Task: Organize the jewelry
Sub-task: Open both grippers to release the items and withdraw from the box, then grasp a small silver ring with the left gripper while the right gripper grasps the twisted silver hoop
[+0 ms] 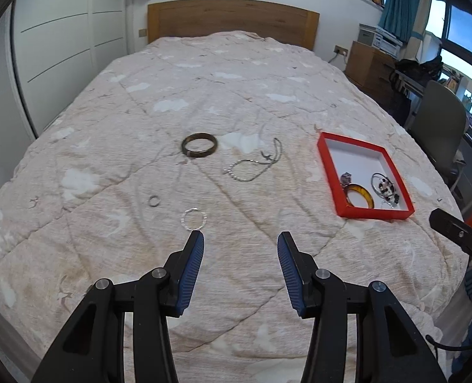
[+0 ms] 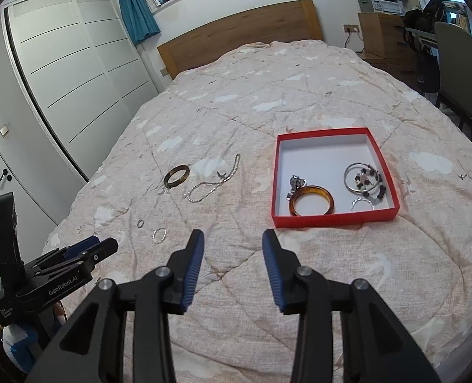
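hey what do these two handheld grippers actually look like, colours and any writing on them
Both match: the left gripper and the right gripper have matte black angular linkage arms joined by round silver pivot pins, and jaws faced with blue ribbed pads. Seen from the right wrist camera, the left gripper's black body carries white "GenRobot.AI" lettering and a smaller white label I can't read. A thin black cable shows at the lower right of the left wrist view.

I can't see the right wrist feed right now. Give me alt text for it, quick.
The open right gripper hovers over a quilted bed, empty, facing a red tray that holds an amber bangle, a silver hoop, beads and a pendant. Loose on the quilt to its left lie a brown bangle, a silver chain and two small rings; the left gripper shows at the left edge.
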A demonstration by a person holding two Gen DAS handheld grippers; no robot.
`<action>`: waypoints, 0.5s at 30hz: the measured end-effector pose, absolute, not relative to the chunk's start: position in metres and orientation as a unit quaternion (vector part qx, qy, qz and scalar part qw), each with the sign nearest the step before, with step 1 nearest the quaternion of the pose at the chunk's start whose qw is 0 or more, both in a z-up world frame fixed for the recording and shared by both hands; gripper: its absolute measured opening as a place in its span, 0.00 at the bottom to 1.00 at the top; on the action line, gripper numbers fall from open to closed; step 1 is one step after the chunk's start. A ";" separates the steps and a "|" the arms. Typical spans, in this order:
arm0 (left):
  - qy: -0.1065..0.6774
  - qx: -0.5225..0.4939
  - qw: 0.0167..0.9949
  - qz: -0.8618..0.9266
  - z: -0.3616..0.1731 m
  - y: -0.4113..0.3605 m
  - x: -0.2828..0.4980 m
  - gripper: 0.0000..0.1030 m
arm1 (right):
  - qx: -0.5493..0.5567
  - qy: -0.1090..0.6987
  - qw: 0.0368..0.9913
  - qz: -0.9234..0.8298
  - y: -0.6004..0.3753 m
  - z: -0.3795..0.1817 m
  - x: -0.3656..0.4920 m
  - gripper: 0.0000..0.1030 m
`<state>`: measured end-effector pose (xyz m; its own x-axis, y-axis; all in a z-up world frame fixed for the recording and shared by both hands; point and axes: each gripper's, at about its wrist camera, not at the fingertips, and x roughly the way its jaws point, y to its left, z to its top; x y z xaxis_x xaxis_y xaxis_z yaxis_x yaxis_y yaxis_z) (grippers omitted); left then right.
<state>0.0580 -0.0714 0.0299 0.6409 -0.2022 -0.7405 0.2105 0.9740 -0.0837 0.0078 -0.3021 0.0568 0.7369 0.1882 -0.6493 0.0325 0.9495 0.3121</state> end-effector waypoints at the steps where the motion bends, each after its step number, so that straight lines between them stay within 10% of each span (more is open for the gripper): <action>1: 0.409 0.001 0.906 -0.113 0.030 -0.066 0.055 0.46 | 0.150 0.359 0.920 0.045 -0.298 0.058 0.005 0.36; 15: 0.392 -0.013 0.915 -0.092 0.040 -0.032 0.031 0.67 | 0.130 0.335 0.932 0.056 -0.275 0.080 -0.014 0.40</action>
